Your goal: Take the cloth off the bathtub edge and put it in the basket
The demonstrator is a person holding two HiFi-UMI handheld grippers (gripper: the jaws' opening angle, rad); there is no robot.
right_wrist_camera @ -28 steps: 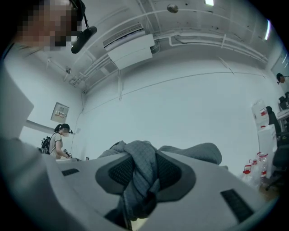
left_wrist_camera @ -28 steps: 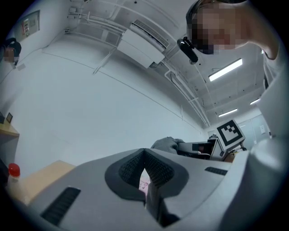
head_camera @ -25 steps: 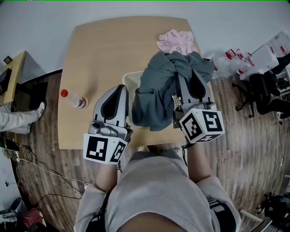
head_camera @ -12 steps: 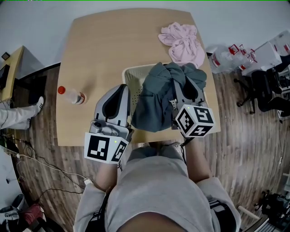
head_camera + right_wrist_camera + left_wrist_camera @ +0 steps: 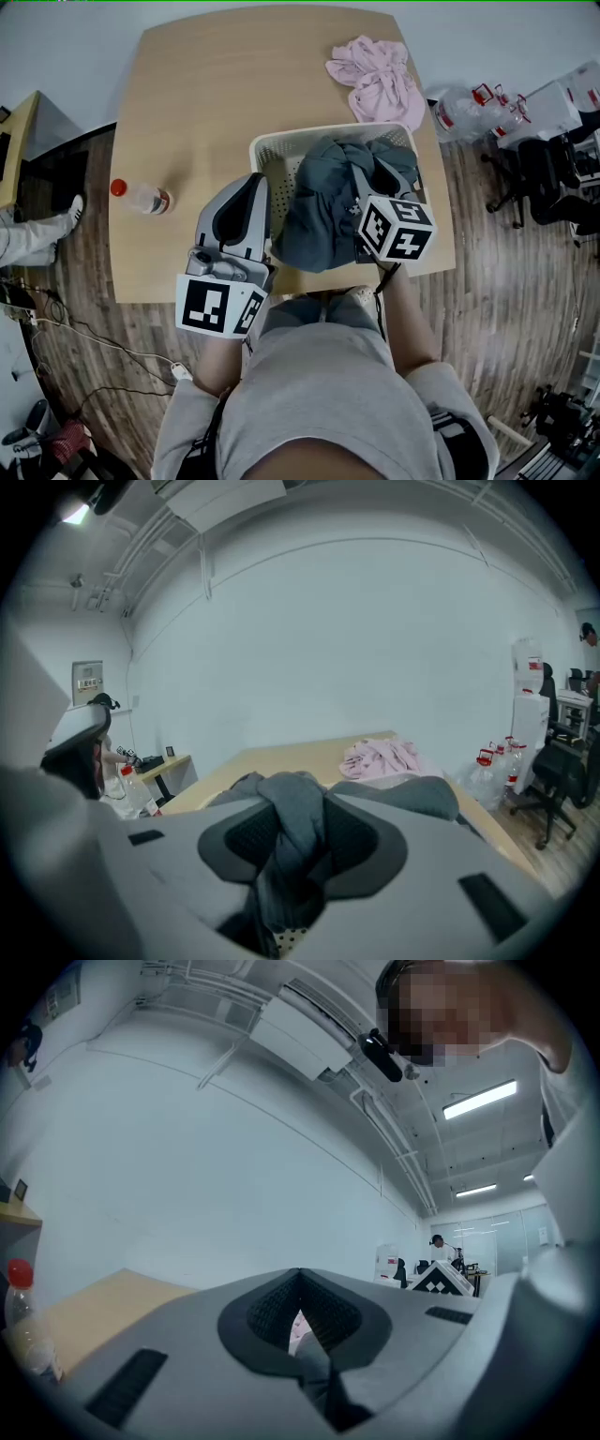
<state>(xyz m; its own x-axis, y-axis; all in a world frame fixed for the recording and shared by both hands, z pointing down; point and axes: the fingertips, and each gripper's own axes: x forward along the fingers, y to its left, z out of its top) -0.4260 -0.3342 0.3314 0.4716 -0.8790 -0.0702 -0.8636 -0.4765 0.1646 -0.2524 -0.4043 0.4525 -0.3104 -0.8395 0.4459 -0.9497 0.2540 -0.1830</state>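
right gripper [image 5: 378, 173] clamped on the grey cloth [image 5: 319, 220] at the white basket [image 5: 267, 150]
the cloth is bunched between the right jaws and drapes down into the basket, seemingly resting inside it and hiding its near rim. the basket sits at the near edge of the table [image 5: 225, 84]. the left gripper [image 5: 249, 183] hangs just left of the basket, jaws together on nothing. a pink cloth [image 5: 380, 82] lies far right, a bottle [image 5: 139, 196] at the left.

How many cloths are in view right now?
2. A grey cloth over the basket, held by the right gripper; pink cloth on the table beyond the basket. Others may hide under the grey one.
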